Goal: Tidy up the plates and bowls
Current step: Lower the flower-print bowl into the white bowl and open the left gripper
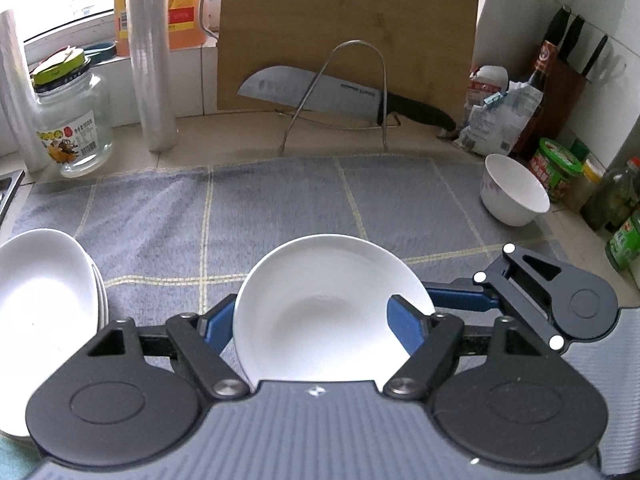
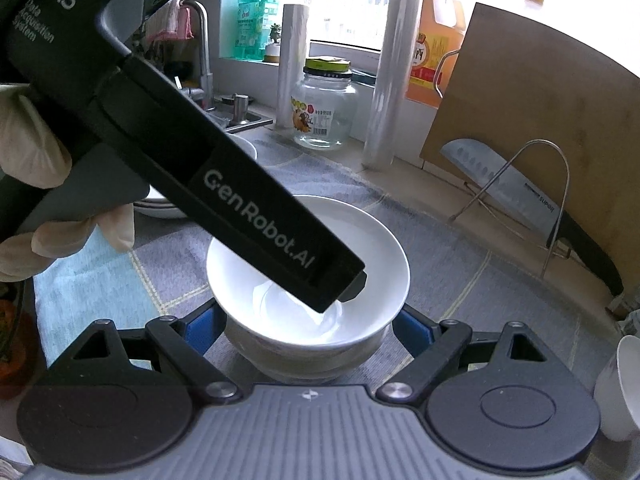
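Left tongs (image 1: 320,320) pinch a white plate (image 1: 320,312) by its edge — one blue pad over the inner face on the right, the other behind the rim on the left — and the plate hangs tilted above the grey checked cloth (image 1: 280,208). Right tongs (image 2: 308,328) sit either side of a white bowl (image 2: 308,264) stacked on other dishes; whether the pads press on it or only flank it I cannot tell, as the left tool's black body crosses in front. Risk: the two tools are crowded together, so a knock could jar the glazed plate loose from its thin edge grip. Left of the plate, a stack of plates (image 1: 44,288) sits at the table edge — a hard set-down there may chip or shift it. Farther off, a lone bowl (image 1: 514,190) tilts near bottles; beyond it, a knife (image 1: 320,96) leans in a wire rack (image 1: 356,92).
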`<control>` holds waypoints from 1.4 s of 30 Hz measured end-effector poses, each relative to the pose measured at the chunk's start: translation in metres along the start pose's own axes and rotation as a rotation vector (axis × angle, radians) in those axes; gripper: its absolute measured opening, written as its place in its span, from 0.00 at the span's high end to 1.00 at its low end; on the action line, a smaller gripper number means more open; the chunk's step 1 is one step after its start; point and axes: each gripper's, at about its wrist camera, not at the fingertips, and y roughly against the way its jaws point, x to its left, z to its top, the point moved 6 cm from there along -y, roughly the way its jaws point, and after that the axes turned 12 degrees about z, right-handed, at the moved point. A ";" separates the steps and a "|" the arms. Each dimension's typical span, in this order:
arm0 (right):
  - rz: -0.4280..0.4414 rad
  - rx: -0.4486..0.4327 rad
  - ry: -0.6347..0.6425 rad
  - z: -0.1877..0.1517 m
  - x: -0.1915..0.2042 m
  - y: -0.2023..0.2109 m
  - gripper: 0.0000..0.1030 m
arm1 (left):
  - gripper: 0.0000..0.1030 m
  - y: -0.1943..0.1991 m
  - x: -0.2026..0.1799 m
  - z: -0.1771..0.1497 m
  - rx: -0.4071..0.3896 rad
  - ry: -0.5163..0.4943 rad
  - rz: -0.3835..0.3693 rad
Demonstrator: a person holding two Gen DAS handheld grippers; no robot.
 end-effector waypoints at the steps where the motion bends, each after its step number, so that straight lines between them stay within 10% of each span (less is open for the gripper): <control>1: 0.001 0.002 -0.002 0.000 0.000 0.000 0.10 | 0.24 -0.001 0.000 -0.001 0.001 0.000 -0.002; 42: 0.034 -0.048 -0.001 0.004 0.008 0.018 0.00 | 0.12 0.028 0.009 -0.005 -0.108 0.033 0.048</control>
